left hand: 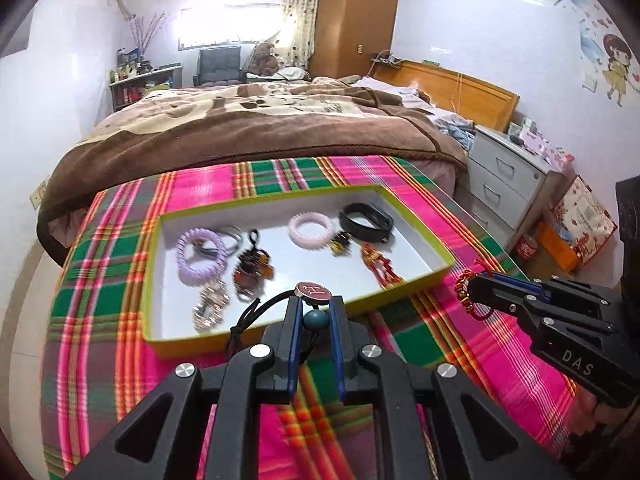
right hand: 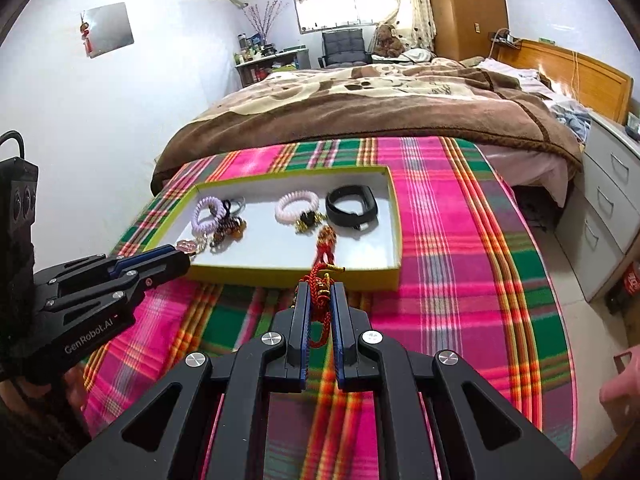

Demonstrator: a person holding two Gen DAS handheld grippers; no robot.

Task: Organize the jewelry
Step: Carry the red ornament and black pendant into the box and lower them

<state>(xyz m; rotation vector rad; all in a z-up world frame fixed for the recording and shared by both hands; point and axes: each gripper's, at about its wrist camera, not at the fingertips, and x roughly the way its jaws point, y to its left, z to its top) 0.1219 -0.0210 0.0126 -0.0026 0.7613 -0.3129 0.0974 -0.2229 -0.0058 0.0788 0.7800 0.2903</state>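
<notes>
A shallow yellow-rimmed tray (left hand: pixel 240 336) (right hand: pixel 280 273) with a white floor lies on the plaid cloth. In it lie a purple spiral band (left hand: pixel 199 258), a pink spiral band (left hand: pixel 311 229), a black wristband (left hand: pixel 366 222), an amber pendant (left hand: pixel 252 270), a red knotted ornament (left hand: pixel 378 264) and a metal bracelet (left hand: pixel 210 306). My left gripper (left hand: pixel 315 302) (right hand: pixel 185 258) hangs over the tray's near rim, shut on a round reddish pendant (left hand: pixel 313 292) with a black cord and a teal bead. My right gripper (right hand: pixel 321 288) (left hand: pixel 471 285) is just short of the tray's near side, shut on a red cord bracelet (right hand: pixel 320 300) with gold beads.
The plaid cloth (right hand: pixel 460 264) covers the table. Beyond it stands a bed with a brown blanket (left hand: pixel 248 128). White drawers (left hand: pixel 508 184) stand to the right, with boxes and a red can on the floor. A hand (right hand: pixel 622 384) shows at the right edge.
</notes>
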